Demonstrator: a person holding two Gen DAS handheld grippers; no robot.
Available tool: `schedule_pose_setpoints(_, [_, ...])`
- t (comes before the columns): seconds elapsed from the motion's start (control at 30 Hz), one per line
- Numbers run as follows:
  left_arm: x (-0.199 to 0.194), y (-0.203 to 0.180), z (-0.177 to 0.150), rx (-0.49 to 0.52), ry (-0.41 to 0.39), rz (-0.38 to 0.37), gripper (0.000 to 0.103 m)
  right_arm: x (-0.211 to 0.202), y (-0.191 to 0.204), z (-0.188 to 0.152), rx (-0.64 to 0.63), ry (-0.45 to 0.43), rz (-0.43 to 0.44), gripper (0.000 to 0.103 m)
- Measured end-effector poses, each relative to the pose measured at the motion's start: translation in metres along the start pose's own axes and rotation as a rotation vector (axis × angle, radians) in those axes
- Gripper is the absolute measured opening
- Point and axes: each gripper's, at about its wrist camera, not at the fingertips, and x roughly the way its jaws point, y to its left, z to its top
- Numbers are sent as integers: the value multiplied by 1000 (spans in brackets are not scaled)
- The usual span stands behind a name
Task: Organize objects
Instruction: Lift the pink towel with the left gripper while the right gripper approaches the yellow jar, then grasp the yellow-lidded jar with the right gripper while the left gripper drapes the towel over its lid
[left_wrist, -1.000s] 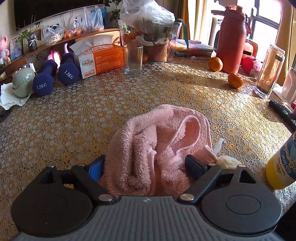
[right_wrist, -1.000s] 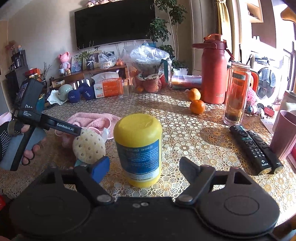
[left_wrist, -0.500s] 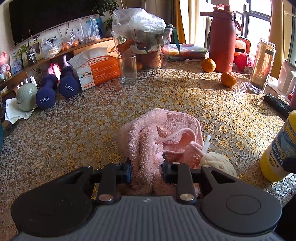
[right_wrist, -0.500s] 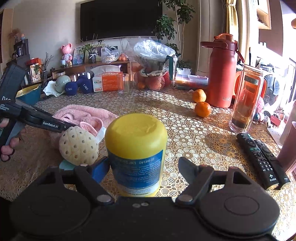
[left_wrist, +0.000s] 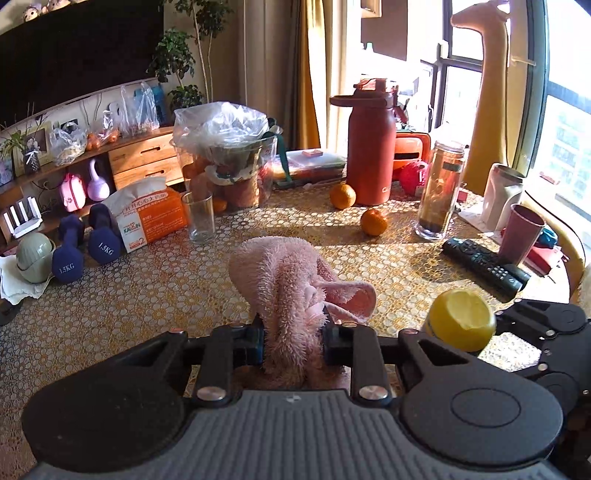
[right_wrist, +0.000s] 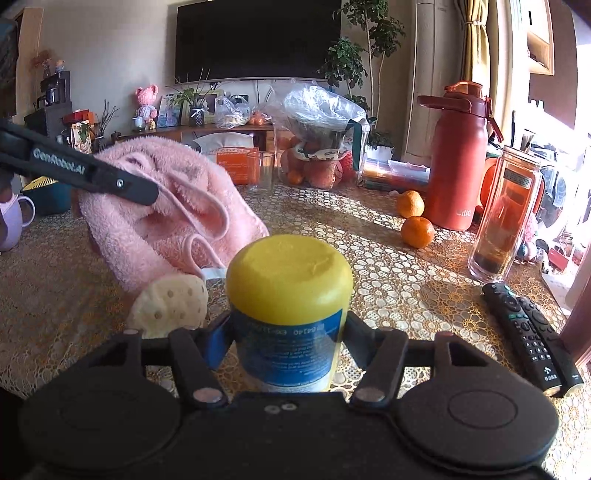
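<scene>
Pink towel (left_wrist: 291, 280): bunched and pinched in your left hand-held gripper (left_wrist: 293, 334), raised off the tabletop (left_wrist: 147, 295), just left of the yellow-capped bottle (right_wrist: 288, 310).
L grip: both pads pressed into the pile w/ fabric squeezed between; looks secure, but loose folds droop on the bottle side.
Yellow-capped bottle: upright on tabletop, between fingers of your right hand-held gripper (right_wrist: 286, 341).
R grip: fingers pressed together onto the label, by the look of it; contact on far side partly hidden.
Perforated ball (right_wrist: 170, 304): just left of bottle, under the hanging towel edge.
Step (my read): lift & carry both.
Tip: raise towel high enough that the droop clears ball + bottle cap; keep bottle vertical, squeeze below the cap, move slow.
Risk: remotes (right_wrist: 532, 332) lie right of bottle; swing away from them.
</scene>
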Motion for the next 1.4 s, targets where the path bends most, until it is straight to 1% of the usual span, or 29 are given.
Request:
schedule_pose_setpoints(0.13, [-20, -29, 16, 56, -37, -93, 25, 0, 1, 0, -18, -1, 0, 61])
schedule_pose_setpoints(0.23, [-25, -50, 22, 80, -40, -168, 25, 0, 5, 1, -38, 0, -6, 61])
schedule_pose_setpoints(0.3, [-23, -61, 24, 95, -31, -203, 25, 1, 7, 1, -51, 0, -9, 62])
schedule_pose_setpoints(0.4, [-9, -74, 21, 102, 12, -242, 25, 1, 8, 2, -59, 1, -9, 61])
schedule_pose_setpoints(0.5, [11, -80, 14, 80, 87, -290, 25, -1, 10, 1, -72, -2, -9, 61])
schedule_pose_setpoints(0.57, [23, -81, 9, 78, 117, -298, 25, -2, 12, 0, -91, -6, -11, 61])
schedule_pose_setpoints(0.6, [23, -81, 8, 84, 106, -302, 25, -2, 13, 0, -98, -7, -12, 61])
schedule_pose_setpoints(0.67, [23, -77, 11, 59, 114, -310, 25, -3, 12, 1, -85, -6, -10, 61])
schedule_pose_setpoints(0.77, [27, -69, 13, 41, 124, -268, 25, -4, 9, 1, -72, -8, 1, 61])
schedule_pose_setpoints(0.83, [32, -59, 12, 7, 140, -245, 24, -5, 9, 1, -71, -13, 4, 61])
schedule_pose_setpoints(0.9, [36, -47, 11, -26, 139, -232, 24, -5, 9, 1, -68, -16, 7, 61])
schedule_pose_setpoints(0.97, [41, -37, 12, -49, 160, -161, 24, -6, 9, 2, -67, -18, 9, 61])
schedule_pose_setpoints(1.0, [40, -32, 12, -67, 162, -143, 24, -7, 9, 2, -66, -18, 10, 61])
schedule_pose_setpoints(1.03, [37, -26, 14, -88, 159, -149, 25, -7, 11, 2, -68, -19, 12, 61])
schedule_pose_setpoints(1.1, [25, -22, 20, -114, 131, -183, 25, -7, 11, 2, -65, -19, 15, 61])
schedule_pose_setpoints(1.17, [10, -26, 29, -114, 95, -235, 25, -3, 7, 3, -61, -19, 18, 61])
schedule_pose_setpoints(1.27, [-8, -47, 39, -61, 65, -317, 25, -3, 6, 3, -62, -19, 18, 61])
schedule_pose_setpoints(1.33, [-13, -62, 40, -26, 67, -368, 25, -3, 7, 2, -60, -18, 17, 61])
schedule_pose_setpoints(1.4, [-13, -75, 37, -3, 77, -404, 25, -2, 5, 4, -61, -18, 16, 61])
